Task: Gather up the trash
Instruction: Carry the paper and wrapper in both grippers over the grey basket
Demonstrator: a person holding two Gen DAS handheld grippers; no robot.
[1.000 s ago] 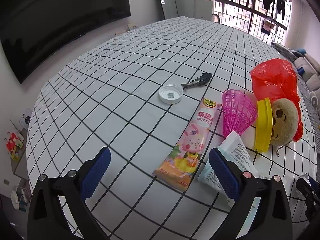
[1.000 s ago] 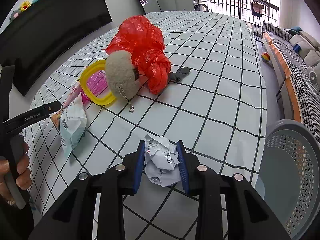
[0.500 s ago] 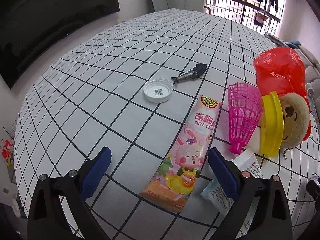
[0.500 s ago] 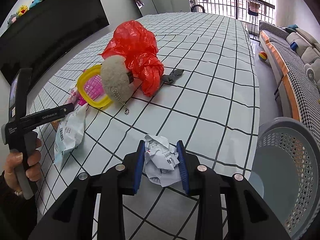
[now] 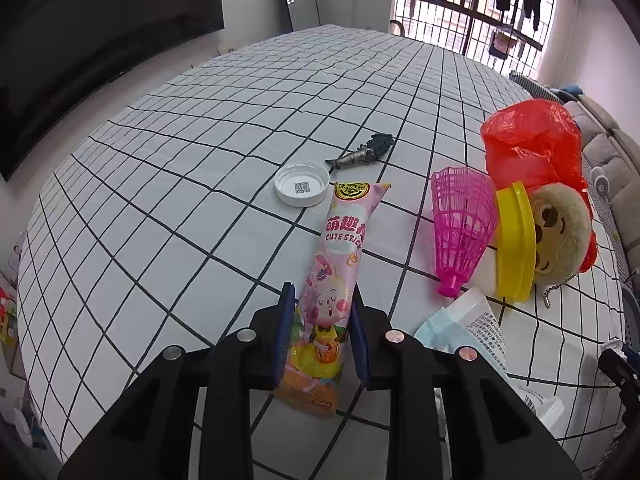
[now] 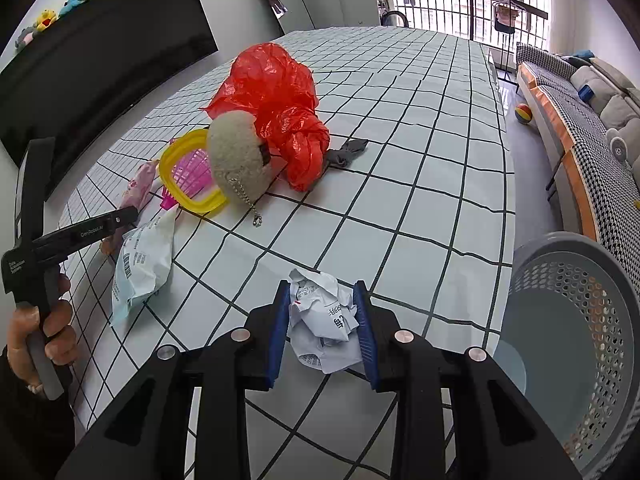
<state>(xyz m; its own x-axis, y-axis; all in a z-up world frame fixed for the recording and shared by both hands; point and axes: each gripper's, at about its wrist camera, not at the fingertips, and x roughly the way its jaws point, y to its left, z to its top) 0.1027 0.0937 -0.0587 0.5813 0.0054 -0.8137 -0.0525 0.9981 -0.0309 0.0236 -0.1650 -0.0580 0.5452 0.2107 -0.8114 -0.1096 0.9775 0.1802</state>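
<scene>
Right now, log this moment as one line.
left tongs: just closed on snack wrapper | right tongs: gripping crumpled paper | bin: empty

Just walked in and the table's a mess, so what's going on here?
A person is clearing trash with a gripper in each hand. The left gripper has just closed its jaws on the pink snack wrapper, which lies on the checked table. The right gripper is shut on a crumpled paper, with the grey basket beside it. A red bag, plush toy and white packet are left on the table.
</scene>
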